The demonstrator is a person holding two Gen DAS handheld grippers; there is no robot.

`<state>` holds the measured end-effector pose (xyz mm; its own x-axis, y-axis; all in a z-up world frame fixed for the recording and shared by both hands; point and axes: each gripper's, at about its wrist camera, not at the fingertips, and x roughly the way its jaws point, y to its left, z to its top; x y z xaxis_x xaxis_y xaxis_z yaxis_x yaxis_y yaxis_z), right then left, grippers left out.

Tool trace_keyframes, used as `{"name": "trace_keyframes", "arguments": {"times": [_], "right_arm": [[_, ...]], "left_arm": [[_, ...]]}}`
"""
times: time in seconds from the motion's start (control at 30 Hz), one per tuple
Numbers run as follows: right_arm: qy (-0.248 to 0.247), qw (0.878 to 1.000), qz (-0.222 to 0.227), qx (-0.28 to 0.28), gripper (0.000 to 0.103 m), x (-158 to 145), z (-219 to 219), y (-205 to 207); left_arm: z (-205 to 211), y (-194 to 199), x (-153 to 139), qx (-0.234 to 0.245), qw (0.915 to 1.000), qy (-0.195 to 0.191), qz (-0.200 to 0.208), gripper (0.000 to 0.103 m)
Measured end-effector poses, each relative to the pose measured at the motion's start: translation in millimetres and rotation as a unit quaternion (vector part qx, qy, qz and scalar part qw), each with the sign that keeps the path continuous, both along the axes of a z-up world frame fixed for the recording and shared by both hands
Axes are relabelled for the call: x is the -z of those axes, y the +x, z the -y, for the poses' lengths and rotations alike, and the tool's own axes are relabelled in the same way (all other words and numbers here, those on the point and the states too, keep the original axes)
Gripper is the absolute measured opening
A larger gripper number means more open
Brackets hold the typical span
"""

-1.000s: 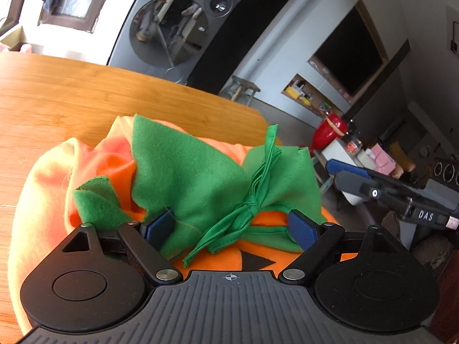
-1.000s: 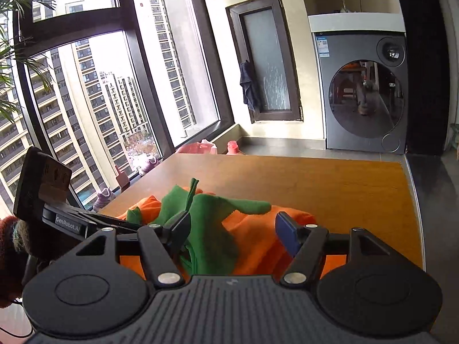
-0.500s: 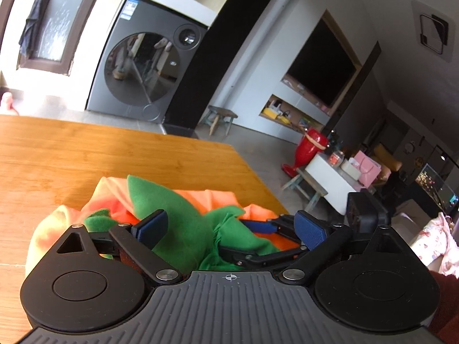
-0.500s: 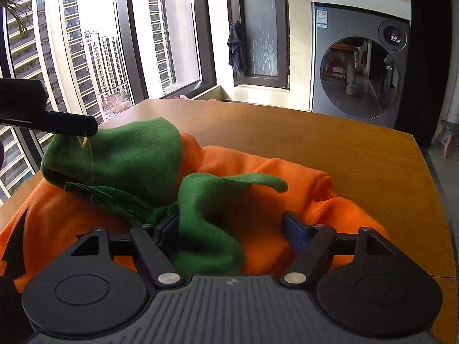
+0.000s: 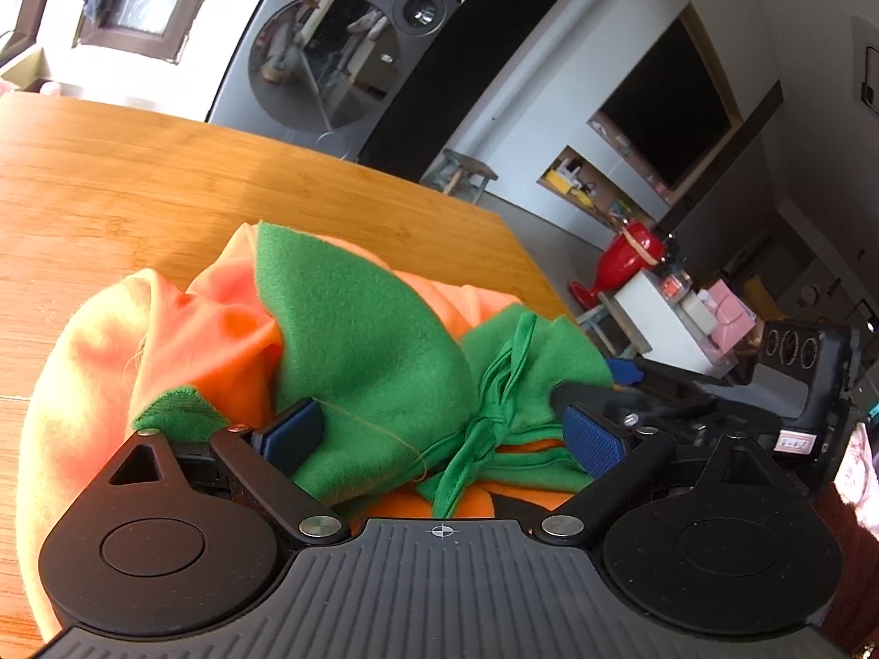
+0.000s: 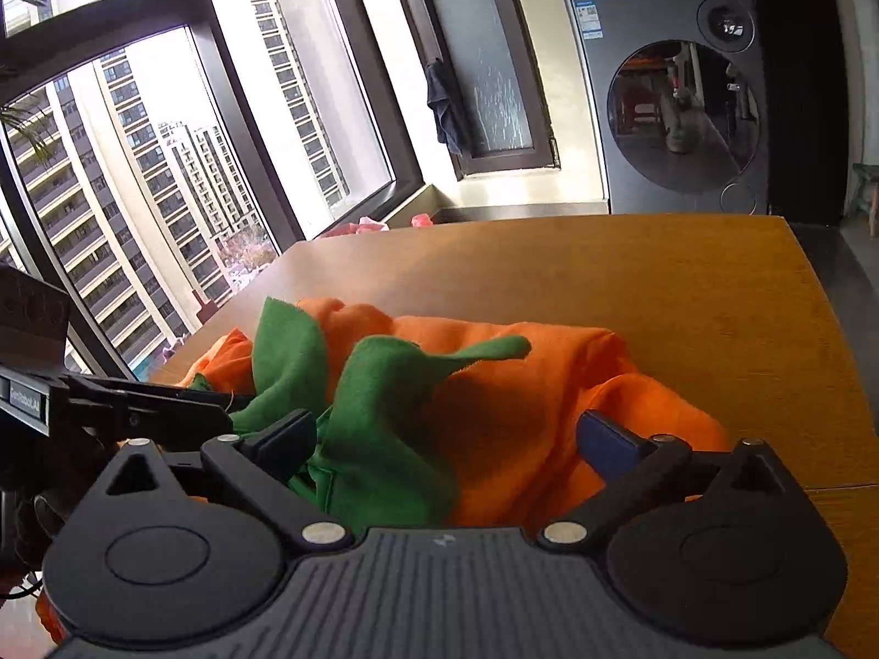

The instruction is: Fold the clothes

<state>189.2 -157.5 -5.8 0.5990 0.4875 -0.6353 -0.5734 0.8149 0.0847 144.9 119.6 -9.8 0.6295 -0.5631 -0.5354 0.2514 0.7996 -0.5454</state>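
An orange garment [image 5: 209, 324] with a green collar piece [image 5: 351, 329] and a knotted green tie [image 5: 489, 428] lies bunched on the wooden table [image 5: 165, 176]. My left gripper [image 5: 442, 434] is open, its blue pads either side of the green fabric. My right gripper [image 6: 450, 439] is open over the same heap, orange cloth [image 6: 522, 384] and green cloth [image 6: 384, 401] between its pads. Each gripper shows in the other's view: the right one [image 5: 686, 401] at the right, the left one [image 6: 110, 401] at the left.
The table's far edge and right edge [image 6: 813, 296] are close by. A washing machine [image 6: 681, 104] stands beyond the table, large windows [image 6: 165, 165] to the left. A living area with a red vase [image 5: 626, 263] lies past the table.
Both grippers stayed open over the heap. The left camera tilted up and then back down onto the green knot. The right gripper moved in close over the garment, then drew back a little.
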Motion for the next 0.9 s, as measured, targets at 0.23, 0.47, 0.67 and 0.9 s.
{"name": "trace_keyframes", "arguments": {"times": [0.23, 0.47, 0.67, 0.9], "right_arm": [[-0.078, 0.995, 0.055, 0.04, 0.103, -2.7, 8.8, -9.1], [-0.067, 0.995, 0.054, 0.06, 0.103, 6.2, 3.1, 0.5], [-0.012, 0.992, 0.103, 0.068, 0.103, -28.2, 10.2, -11.6], [-0.026, 0.993, 0.107, 0.037, 0.101, -30.0, -0.6, -11.8]], "left_arm": [[3.8, -3.1, 0.3, 0.001, 1.0, 0.002, 0.002, 0.099], [8.0, -12.4, 1.4, 0.016, 0.9998, -0.01, 0.001, 0.1], [11.6, -20.4, 2.4, 0.03, 0.9993, -0.021, 0.001, 0.1], [12.9, -28.5, -3.0, 0.033, 0.9993, -0.018, 0.0, 0.1]]}}
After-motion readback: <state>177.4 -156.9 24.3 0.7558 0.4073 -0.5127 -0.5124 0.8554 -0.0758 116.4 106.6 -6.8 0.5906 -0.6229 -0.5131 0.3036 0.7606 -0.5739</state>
